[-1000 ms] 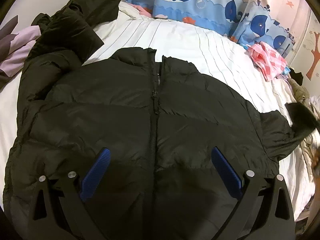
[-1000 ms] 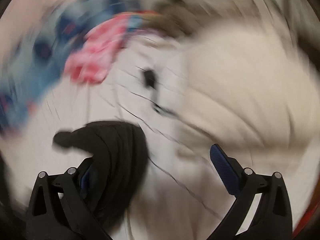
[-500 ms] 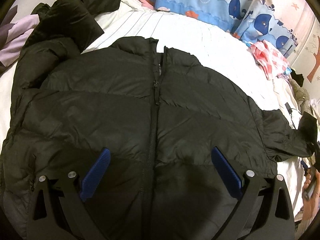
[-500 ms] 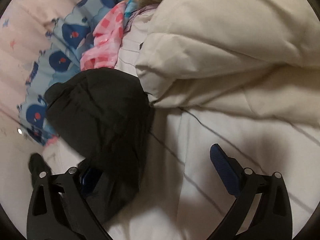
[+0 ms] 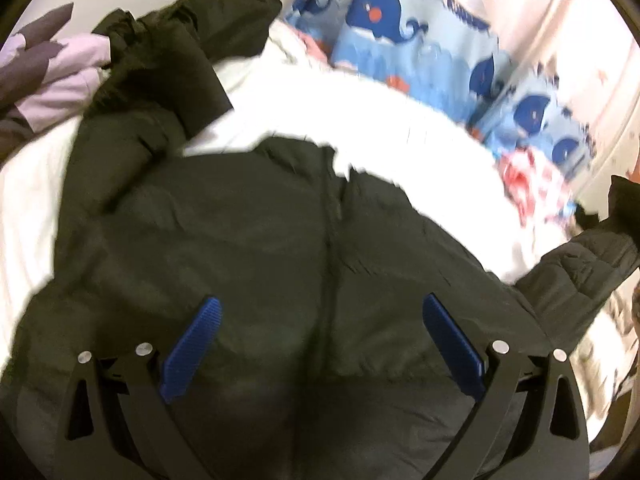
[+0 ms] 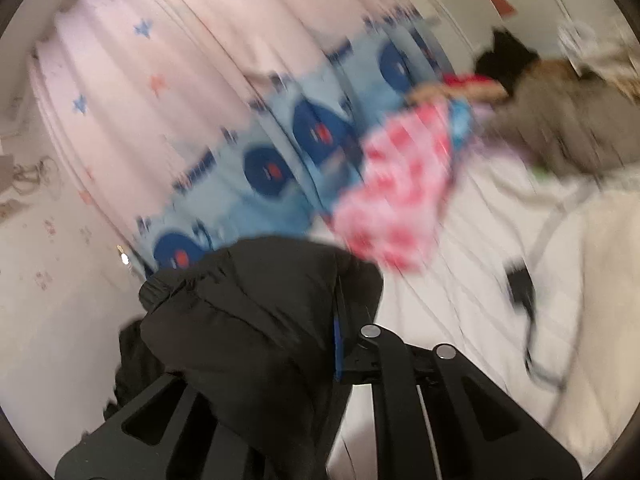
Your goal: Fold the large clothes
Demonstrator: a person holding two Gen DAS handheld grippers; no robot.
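My right hand-held gripper (image 6: 320,320) is clamped on the jacket (image 5: 280,260) sleeve (image 6: 248,320) to fold it inward, while my left hand-held gripper (image 5: 320,344) hovers released above the jacket front.

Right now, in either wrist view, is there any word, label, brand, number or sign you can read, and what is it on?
None: no readable text in either view.
black padded jacket: no label or brand shows.
whale-print curtain: pictures of whales and stars only; the dark strips along its wavy band are too blurred to tell whether they are lettering.
pink checked cloth: pattern only, blurred.
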